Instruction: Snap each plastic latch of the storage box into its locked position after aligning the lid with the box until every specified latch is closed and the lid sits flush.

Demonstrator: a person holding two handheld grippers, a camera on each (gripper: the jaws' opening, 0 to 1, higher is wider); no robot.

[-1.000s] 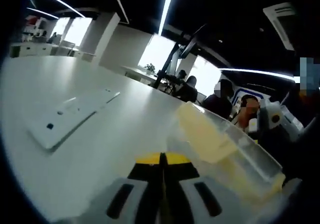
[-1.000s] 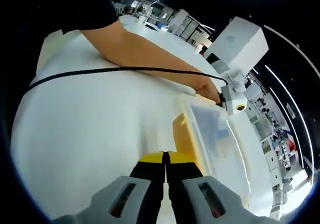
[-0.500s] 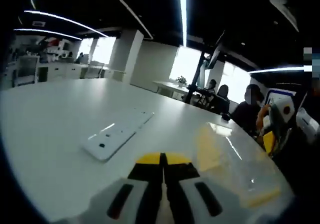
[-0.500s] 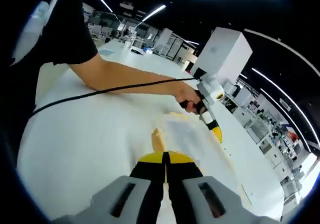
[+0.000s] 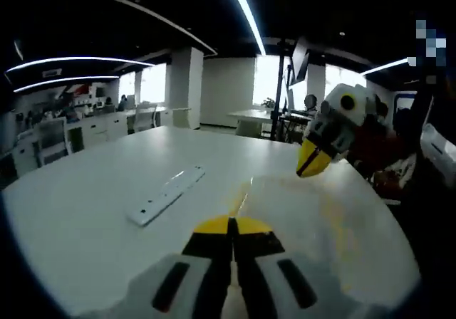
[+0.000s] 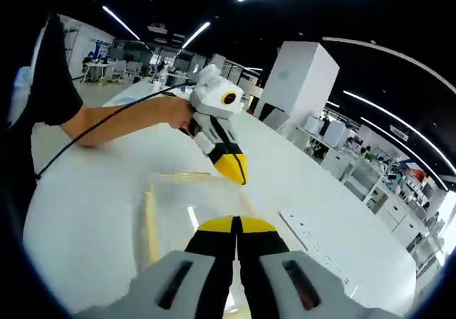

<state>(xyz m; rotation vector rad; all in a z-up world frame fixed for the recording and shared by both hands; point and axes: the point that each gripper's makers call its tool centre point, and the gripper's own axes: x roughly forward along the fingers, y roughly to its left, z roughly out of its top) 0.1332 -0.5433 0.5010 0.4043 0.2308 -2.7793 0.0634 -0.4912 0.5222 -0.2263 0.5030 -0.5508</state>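
Jaws pressed together on my right gripper (image 6: 235, 228), which hangs just above the clear storage box (image 6: 187, 212) on the white table (image 6: 85, 212). My left gripper (image 6: 226, 164) reaches over the box's far edge, its jaws likewise closed. Beyond the box lies a white power strip (image 6: 313, 237).

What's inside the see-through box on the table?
Through the clear lid of the storage box only the white table seems to show; nothing obvious lies inside. The right gripper covers the box's near part, and glare blurs the rest.
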